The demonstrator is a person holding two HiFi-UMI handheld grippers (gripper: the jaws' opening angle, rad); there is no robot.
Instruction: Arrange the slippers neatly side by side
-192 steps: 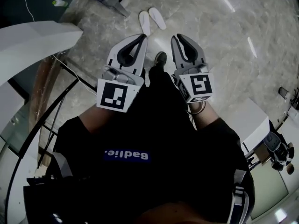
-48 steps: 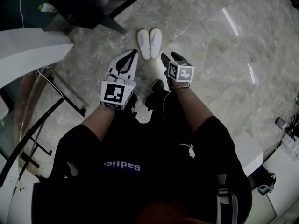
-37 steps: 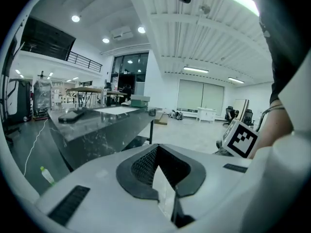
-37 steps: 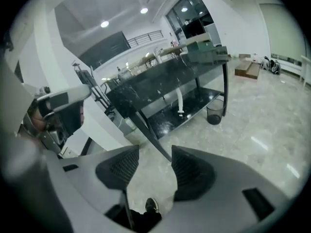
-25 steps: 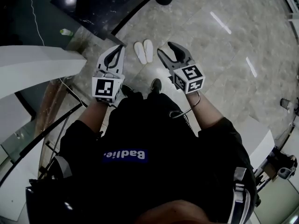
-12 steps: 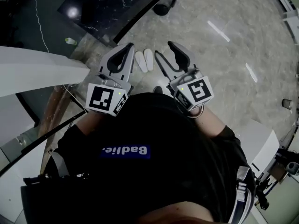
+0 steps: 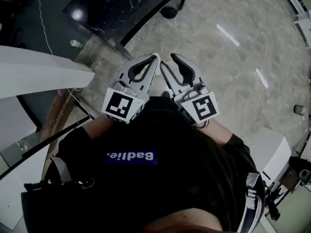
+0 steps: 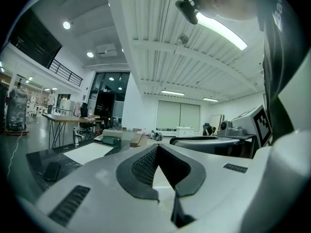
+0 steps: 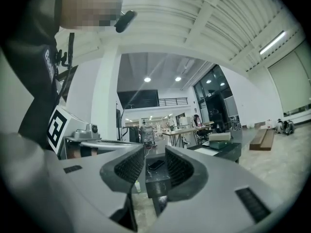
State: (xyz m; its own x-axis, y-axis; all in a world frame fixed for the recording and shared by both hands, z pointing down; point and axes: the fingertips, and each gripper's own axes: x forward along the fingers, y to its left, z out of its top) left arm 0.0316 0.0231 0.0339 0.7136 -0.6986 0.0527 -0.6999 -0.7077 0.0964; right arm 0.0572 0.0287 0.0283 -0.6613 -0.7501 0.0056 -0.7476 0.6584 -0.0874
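Item: slipper pair. Not in view; presumably on the floor hidden behind the raised grippers.
Left gripper (image 7: 154, 58): fingertips meeting, empty, held level, short of the dark table (image 7: 107, 4).
Right gripper (image 7: 167, 60): jaws apart, just been closing, nothing between them.
Step, judged: handling over or paused; alignment unconfirmed.
Next move: look down, check the pair; reopen the left jaws if correcting.
Surface: pale veined stone floor (image 7: 233, 67) right of the table.
Room: open hall, strip lights, desks beyond the table.

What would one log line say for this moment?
left gripper: shut, empty | right gripper: open, empty, jaws just been closing | both: level at chest | slippers: out of sight
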